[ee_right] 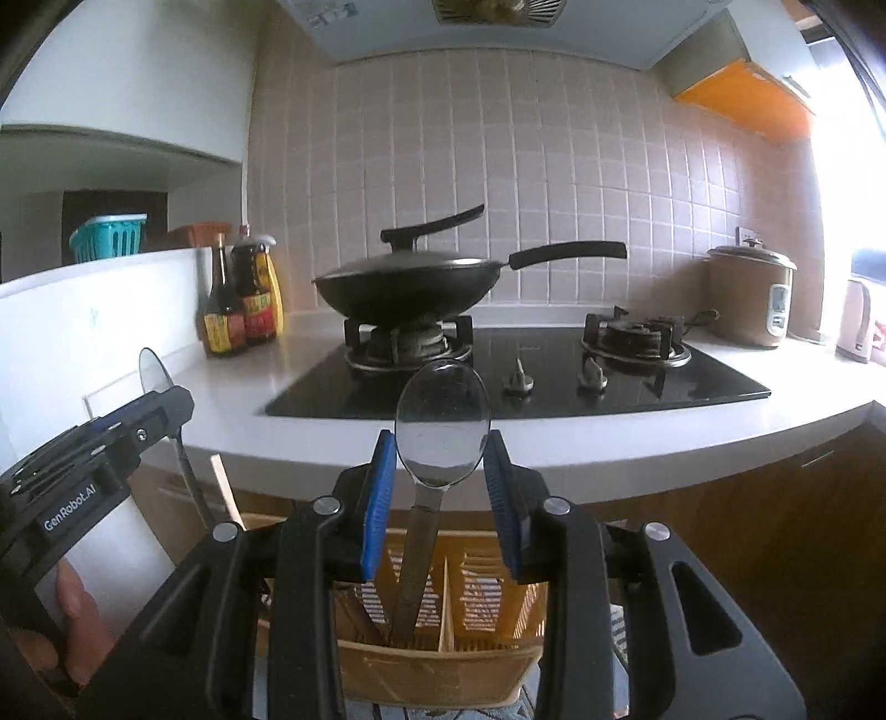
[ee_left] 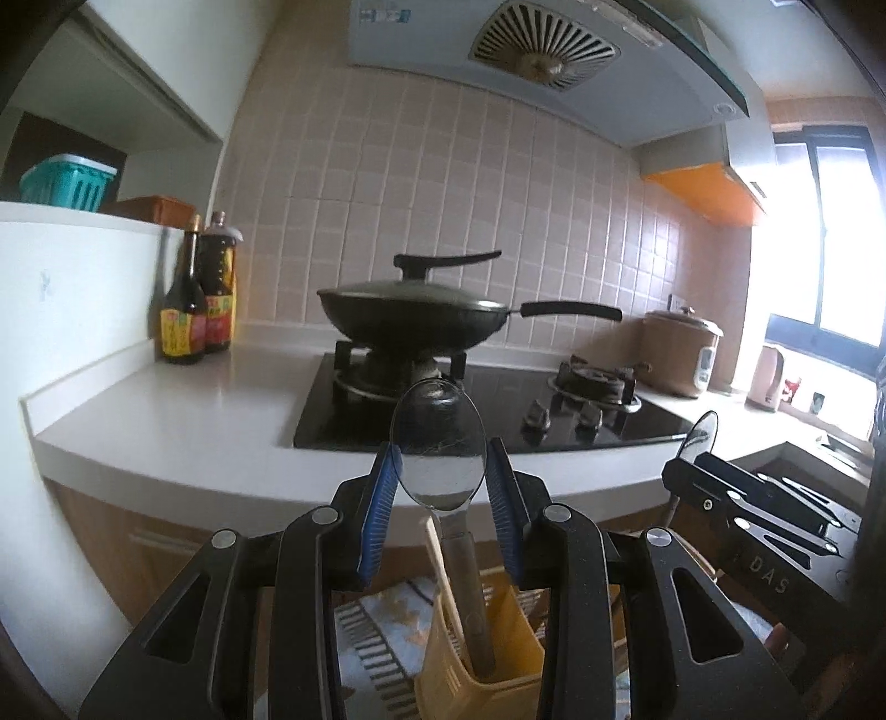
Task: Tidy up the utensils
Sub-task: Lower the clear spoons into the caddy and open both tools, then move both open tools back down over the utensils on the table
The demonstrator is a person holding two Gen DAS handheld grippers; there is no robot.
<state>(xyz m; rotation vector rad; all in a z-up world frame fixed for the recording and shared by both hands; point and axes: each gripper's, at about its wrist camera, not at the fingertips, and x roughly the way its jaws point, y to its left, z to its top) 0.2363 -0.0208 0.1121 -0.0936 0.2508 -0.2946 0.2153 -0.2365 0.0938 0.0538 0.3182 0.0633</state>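
On left tool [ee_right: 105,437] body: "GenRobot.AI"; both tools pinch spoons, right tool [ee_right: 441,476] incl.

I'm looking into a home kitchen. A black glass gas hob [ee_right: 554,371] is set into a white tabletop [ee_right: 266,387], with a lidded black wok [ee_right: 404,288] sitting on the left burner [ee_right: 407,343] and the right burner [ee_right: 637,338] bare. Behind it runs a wall of small pinkish tiles [ee_right: 554,166], and overhead I see an extractor hood [ee_left: 542,50] with a round vent grille. Two dark sauce bottles [ee_right: 238,299] stand together at the left of the hob, a brown rice cooker [ee_right: 747,293] at the right. Orange wall cabinets [ee_right: 747,94] hang near a bright window [ee_left: 830,232]. A yellow slatted utensil holder [ee_right: 476,609] sits below me.
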